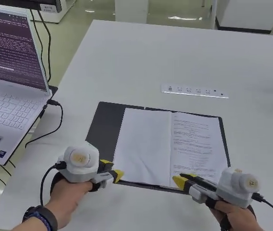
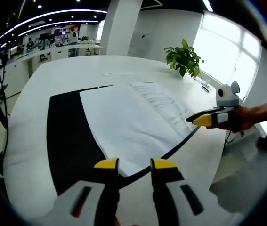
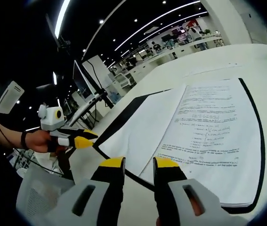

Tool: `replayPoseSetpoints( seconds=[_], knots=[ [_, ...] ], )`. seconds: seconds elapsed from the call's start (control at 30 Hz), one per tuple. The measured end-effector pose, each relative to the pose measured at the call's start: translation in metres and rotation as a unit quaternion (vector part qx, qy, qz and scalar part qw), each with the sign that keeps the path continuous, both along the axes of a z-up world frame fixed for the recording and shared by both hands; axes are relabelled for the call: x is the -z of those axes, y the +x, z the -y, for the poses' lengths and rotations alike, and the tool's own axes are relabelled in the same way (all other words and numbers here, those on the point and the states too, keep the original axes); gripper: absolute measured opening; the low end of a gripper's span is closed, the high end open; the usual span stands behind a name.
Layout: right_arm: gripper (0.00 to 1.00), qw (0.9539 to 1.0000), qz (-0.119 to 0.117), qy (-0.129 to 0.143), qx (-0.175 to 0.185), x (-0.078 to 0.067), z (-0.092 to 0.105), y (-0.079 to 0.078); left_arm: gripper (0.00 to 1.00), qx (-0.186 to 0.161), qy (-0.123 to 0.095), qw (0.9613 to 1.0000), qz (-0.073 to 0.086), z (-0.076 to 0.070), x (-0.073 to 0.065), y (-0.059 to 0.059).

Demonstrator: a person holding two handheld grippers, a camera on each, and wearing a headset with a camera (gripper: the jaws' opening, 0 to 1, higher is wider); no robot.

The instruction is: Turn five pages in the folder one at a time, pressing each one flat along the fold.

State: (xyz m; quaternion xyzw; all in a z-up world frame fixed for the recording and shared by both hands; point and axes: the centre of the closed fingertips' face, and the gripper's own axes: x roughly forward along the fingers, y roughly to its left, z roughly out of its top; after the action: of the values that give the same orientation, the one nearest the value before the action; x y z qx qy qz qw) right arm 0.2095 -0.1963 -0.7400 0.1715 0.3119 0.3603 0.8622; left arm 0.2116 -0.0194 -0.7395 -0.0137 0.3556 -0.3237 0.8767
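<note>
A black folder (image 1: 105, 127) lies open on the white table (image 1: 126, 57). Its left page (image 1: 143, 144) is blank and its right page (image 1: 196, 144) carries printed text; both lie flat. My left gripper (image 1: 118, 175) hovers at the folder's near edge, just left of the blank page, jaws a narrow gap apart with nothing between them (image 2: 135, 164). At the near edge below the printed page is my right gripper (image 1: 178, 181), also slightly open and holding nothing (image 3: 139, 162). Each gripper sees the other across the folder's near edge: the right gripper (image 2: 197, 119), the left gripper (image 3: 87, 139).
An open laptop (image 1: 6, 82) stands at the left beside the table, with black cables (image 1: 54, 120) trailing down. A white power strip (image 1: 194, 91) is set in the table beyond the folder. A potted plant (image 2: 182, 56) stands at the far side.
</note>
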Motion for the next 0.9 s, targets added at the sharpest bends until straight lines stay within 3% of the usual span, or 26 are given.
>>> replayPoseSetpoints(
  seconds=[0.17,0.5,0.9],
  knots=[
    [0.26,0.9997,0.018,-0.019,0.002,-0.011,0.015,-0.002,0.29,0.008,0.001,0.9999,0.009,0.000,-0.009,-0.005],
    [0.33,0.9977,0.046,-0.050,0.010,-0.029,0.045,-0.011,0.36,0.016,-0.003,0.9987,0.048,-0.002,-0.042,-0.009],
    [0.41,0.9933,0.082,-0.072,0.037,-0.056,0.072,-0.009,0.45,0.013,0.002,0.9959,0.089,-0.016,-0.078,-0.004]
  ],
)
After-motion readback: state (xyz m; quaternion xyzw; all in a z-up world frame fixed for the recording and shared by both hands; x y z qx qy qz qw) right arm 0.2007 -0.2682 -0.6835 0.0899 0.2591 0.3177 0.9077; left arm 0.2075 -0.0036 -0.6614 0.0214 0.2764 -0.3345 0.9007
